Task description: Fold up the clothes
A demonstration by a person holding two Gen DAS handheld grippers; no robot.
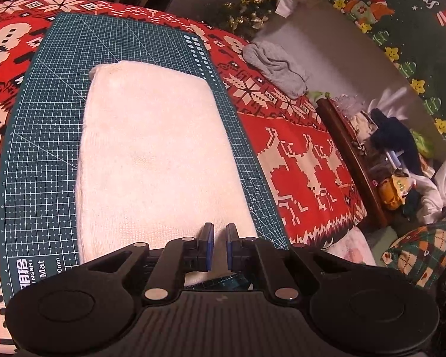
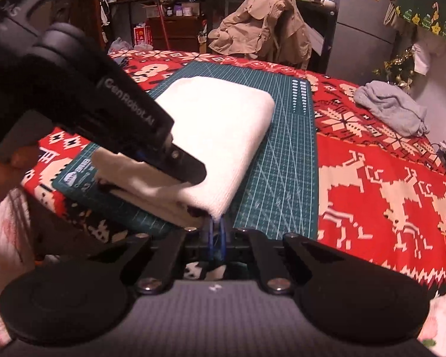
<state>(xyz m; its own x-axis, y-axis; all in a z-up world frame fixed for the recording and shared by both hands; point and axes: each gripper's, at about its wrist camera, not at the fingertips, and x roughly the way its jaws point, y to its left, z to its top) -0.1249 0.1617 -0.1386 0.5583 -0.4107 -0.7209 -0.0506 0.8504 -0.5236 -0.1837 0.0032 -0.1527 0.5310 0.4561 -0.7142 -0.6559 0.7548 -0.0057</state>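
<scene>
White knit cloth (image 1: 160,160), folded into a thick oblong, is lying lengthwise on the green cutting mat (image 1: 44,148), which is sitting on a red blanket (image 1: 306,154) patterned with reindeer and snowflakes. I am holding my left gripper (image 1: 220,238) low over the near end of the fold, its blue-padded fingers (image 1: 208,247) standing almost together with only a slim gap between them; from its own view the pads seem to be resting just above the cloth's near edge, and I cannot tell whether any layer is caught there. In the right wrist view the same gripper is slanting down from the left onto the near corner of the cloth, where the layers are bunching and curling up a little. My right gripper (image 2: 216,229) is pointing at the near right corner of the fold, its blue pads drawn nearly shut right at the cloth's hem; whether the hem is pinched between them is hidden. A crumpled grey garment (image 2: 392,110) is lying well apart on the blanket to the right, and a beige jacket (image 2: 261,26) is hanging over a chair beyond the bed.
</scene>
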